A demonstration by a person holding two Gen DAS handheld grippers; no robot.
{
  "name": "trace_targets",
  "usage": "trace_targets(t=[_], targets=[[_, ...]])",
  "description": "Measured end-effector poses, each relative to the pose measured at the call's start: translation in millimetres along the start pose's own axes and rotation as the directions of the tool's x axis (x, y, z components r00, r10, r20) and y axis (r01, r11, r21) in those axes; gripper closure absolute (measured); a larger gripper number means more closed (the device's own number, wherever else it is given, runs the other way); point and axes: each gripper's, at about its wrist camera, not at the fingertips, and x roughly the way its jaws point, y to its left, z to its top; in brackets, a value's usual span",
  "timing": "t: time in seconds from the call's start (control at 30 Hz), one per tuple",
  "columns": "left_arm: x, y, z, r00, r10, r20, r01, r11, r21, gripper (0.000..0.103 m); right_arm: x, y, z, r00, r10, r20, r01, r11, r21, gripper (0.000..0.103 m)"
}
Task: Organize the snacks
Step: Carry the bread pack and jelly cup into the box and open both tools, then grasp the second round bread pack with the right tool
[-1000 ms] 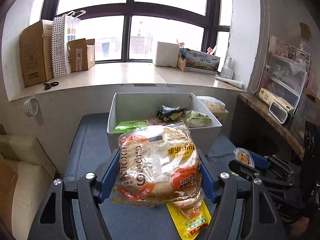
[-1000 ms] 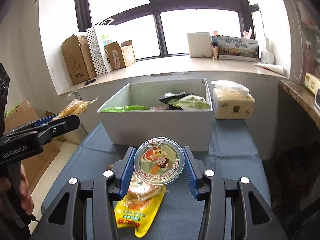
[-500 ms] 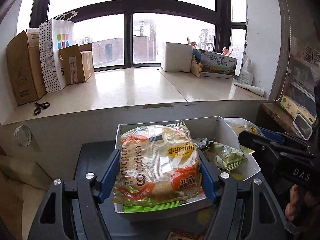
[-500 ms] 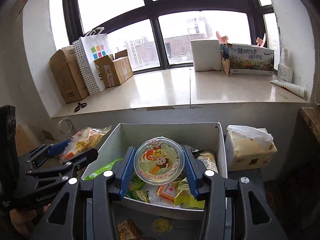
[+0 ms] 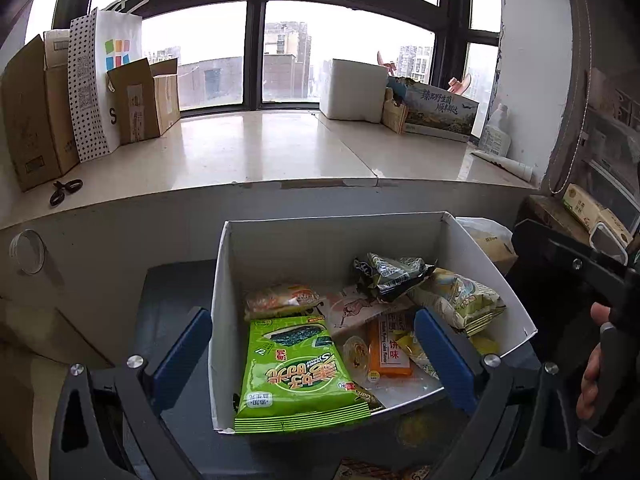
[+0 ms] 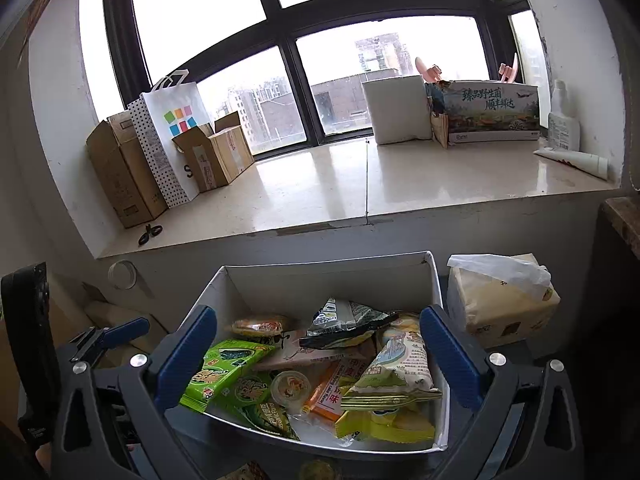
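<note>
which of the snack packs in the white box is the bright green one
The seaweed pack, flat at the box's front left corner, is the only bright green one. The chip bag at right is pale yellow-green; the cake bar is orange.

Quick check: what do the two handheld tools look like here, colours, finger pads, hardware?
Both match: the left tool and right tool have black plastic bodies with triangular cut-outs, blue pads lining the fingers and silver screw heads on the finger bases. No cables or sleeves visible.

1. The left tongs (image 5: 312, 354), which gripped a bread bag, are opening with nothing between them.
2. The right tongs (image 6: 316, 354), opening too, have let the jelly cup (image 6: 290, 388) go into the box (image 6: 320, 280).
</note>
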Motion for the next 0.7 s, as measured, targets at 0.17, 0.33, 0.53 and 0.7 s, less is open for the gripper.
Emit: trace_targets(t=[0.17,0.33,0.53,0.7], targets=[[-32.2,-3.2,-10.6,0.999,-0.019,0.033,0.018,1.000,0.008,0.000,-22.5,4.2,-14.4,0.999,0.044,0.025,-0.044,0.999,0.006,0.000],[-74.7,-10.5,-51.2,0.999,-0.027,0.047,0.025,0.999,0.040,0.000,-58.7,18.6,-51.3,0.998,0.054,0.040,-0.052,0.997,-0.055,0.000],[-113.7,-12.3,-130.4,0.999,-0.053,0.012,0.053,0.999,-0.011,0.000,-88.6,22.2,-125.1,0.998,0.066,0.000,-0.065,0.997,-0.044,0.000],[-125.2,-7.1,-172.4,0.997,-0.068,-0.036,0.065,0.995,-0.072,0.000,-81.0,23.0,-190.1,0.992,0.060,-0.111,-0.067,0.996,-0.058,0.000]])
